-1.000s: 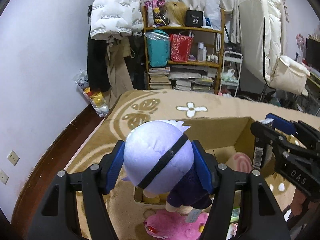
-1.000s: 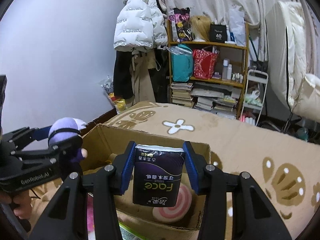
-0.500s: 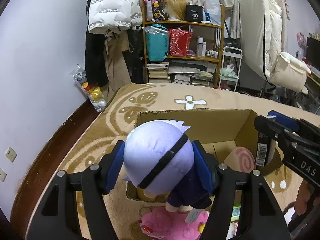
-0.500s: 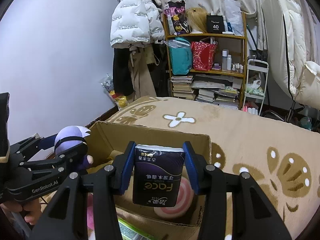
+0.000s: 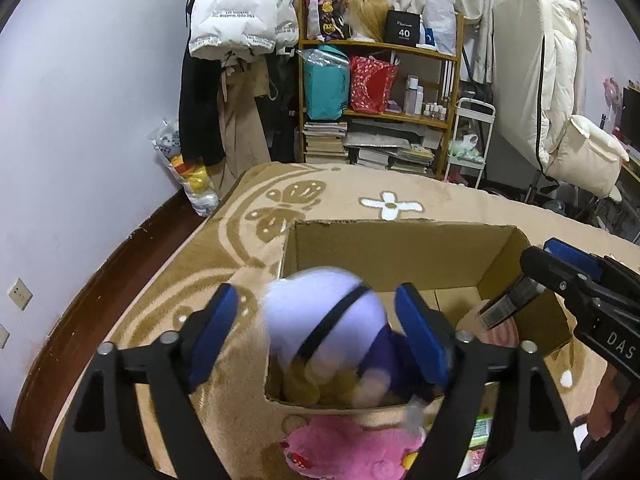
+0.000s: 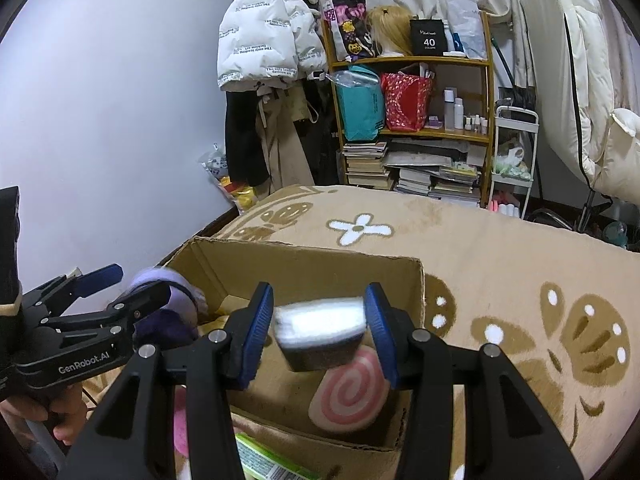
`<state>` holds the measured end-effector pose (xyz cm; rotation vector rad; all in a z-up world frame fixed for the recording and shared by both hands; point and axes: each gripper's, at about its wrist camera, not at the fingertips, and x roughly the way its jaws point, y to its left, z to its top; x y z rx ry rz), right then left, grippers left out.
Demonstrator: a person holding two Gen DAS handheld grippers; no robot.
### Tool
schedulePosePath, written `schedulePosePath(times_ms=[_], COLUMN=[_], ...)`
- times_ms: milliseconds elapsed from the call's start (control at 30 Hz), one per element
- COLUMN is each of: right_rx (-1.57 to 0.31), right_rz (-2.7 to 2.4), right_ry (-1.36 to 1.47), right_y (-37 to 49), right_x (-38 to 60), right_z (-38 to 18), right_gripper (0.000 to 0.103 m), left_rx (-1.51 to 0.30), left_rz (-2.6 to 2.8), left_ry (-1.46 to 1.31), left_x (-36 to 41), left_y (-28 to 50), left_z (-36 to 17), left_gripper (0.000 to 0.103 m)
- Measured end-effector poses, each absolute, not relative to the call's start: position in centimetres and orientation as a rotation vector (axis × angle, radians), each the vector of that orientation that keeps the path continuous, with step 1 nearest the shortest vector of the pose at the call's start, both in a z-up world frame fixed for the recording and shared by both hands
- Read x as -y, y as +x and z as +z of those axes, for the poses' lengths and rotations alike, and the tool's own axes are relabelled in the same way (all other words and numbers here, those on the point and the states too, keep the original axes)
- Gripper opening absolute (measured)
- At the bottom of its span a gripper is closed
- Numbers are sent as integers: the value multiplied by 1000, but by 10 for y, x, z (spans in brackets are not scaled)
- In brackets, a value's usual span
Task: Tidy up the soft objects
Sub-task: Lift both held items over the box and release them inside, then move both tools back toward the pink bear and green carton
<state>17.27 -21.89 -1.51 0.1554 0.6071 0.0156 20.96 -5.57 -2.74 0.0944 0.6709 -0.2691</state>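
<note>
A plush doll (image 5: pixel 324 328) with a lavender head and a black band is blurred between the spread pads of my left gripper (image 5: pixel 320 336). The jaws are opening, and there is a gap on each side of the doll, which hangs over the near corner of the cardboard box (image 5: pixel 400 226). My right gripper (image 6: pixel 320 320) is over the same box (image 6: pixel 300 248). Its pads flank a dark tissue pack (image 6: pixel 320 332) that is tipped forward and blurred. A pink swirl cushion (image 6: pixel 352 396) and something yellow (image 5: pixel 304 384) lie inside the box.
A pink plush (image 5: pixel 348 448) and a green packet (image 6: pixel 264 460) lie on the beige patterned rug (image 5: pixel 392 204) in front of the box. A cluttered shelf (image 5: pixel 380 100), hanging coats (image 5: pixel 240 12) and a white padded chair (image 5: pixel 560 120) stand behind. A hand (image 6: pixel 60 412) holds the left gripper.
The left jaws have spread off the doll, which now drops, blurred, toward the box. The tissue pack has tipped forward between the right pads. Both views sit slightly nearer the box.
</note>
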Motion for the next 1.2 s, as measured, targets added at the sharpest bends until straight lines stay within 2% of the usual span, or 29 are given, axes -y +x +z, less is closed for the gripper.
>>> schedulePosePath(times_ms=[67, 200, 300, 367, 500, 567, 600, 1200], right_rx=[-611, -616, -621, -619, -618, -616, -615, -667], right_rz=[18, 21, 20, 16, 8, 2, 2, -15], right_ry=[151, 150, 162, 171, 193, 196, 194, 190], right_y=[173, 172, 171, 168, 160, 157, 155, 99], right_x=[218, 217, 218, 219, 221, 222, 221, 210], right_z=[-16, -16, -16, -14, -10, -7, -6, 7], right_gripper=[50, 50, 55, 65, 77, 89, 90, 90], left_rx=[-660, -664, -659, -657, -654, -666, -670, -688], left_rz=[-264, -259, -234, -216, -192, -189, -186, -144], left_ry=[96, 105, 136, 169, 209, 211, 207, 185], left_x=[56, 56, 57, 57, 53, 50, 48, 28], left_y=[208, 206, 204, 202, 197, 195, 193, 142], left_z=[-26, -25, -24, -22, -16, -12, -10, 12], left_gripper=[89, 92, 96, 97, 97, 97, 98, 98])
